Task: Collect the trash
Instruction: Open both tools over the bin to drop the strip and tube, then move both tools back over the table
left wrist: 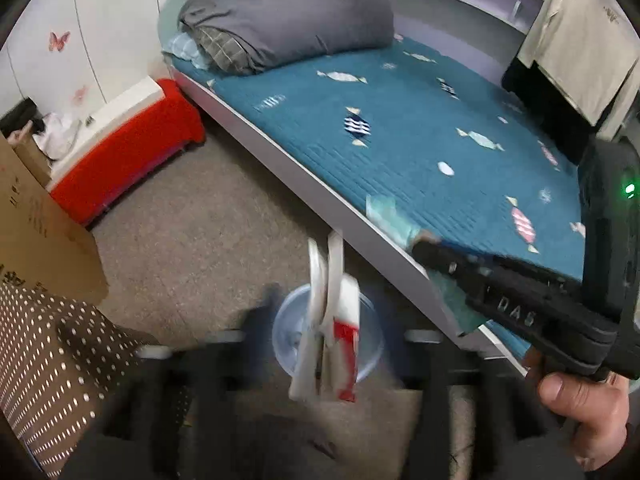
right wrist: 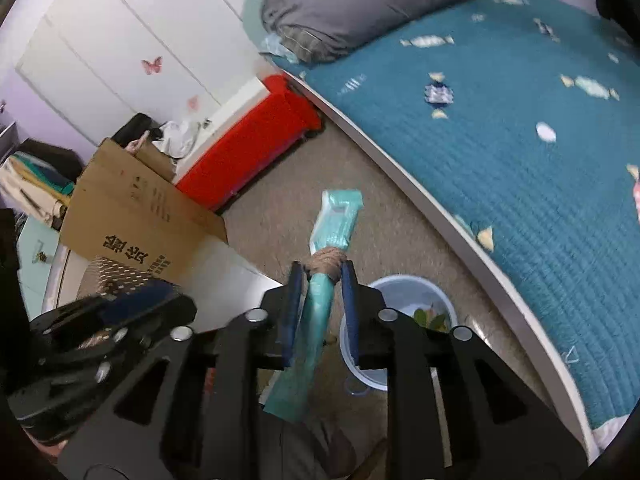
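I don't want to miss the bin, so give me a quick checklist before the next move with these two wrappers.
1. White-and-red plastic wrapper above the pale blue round plastic bin: ok.
2. Left gripper open, fingers clear of that wrapper: ok.
3. Teal plastic wrapper with a brown twine wad, above the bin: not ok, it looks offset to the side.
4. Right gripper jaws apart: ok.
5. Room in the bin: ok, only some leaves show.

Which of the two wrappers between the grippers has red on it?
The white wrapper at the left gripper, over the pale blue bin, has a red patch; the teal wrapper at the right gripper has none.
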The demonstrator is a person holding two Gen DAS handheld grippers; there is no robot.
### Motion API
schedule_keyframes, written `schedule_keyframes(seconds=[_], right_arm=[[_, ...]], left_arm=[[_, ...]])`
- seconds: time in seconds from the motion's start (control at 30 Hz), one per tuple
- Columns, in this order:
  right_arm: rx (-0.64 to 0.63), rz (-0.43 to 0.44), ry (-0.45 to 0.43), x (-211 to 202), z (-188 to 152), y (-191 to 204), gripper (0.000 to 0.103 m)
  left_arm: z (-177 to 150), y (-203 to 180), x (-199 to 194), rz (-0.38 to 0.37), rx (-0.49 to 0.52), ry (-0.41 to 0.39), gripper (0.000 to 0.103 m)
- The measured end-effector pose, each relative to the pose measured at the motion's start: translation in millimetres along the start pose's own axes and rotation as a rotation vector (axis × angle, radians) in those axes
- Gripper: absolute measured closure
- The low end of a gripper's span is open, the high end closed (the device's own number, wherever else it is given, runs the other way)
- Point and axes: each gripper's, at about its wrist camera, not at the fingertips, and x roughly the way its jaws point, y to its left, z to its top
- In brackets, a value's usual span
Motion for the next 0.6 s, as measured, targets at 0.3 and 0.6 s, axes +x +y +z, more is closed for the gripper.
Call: schedule_keyframes(seconds=[0.3,0.6], right_arm=[[0.107,-0.02,0.045,12.4,-19.3,-23.7,0.006],[0.06,-0.05,0.013,-10.9,-20.8,1.8,0.006]], left_arm=[[0.6,26.0,-21.7,0.047,-0.069,-0.056,0.013],[-12.0,44.4,-73.1,0.053,-0.122,-0.144,0.011]])
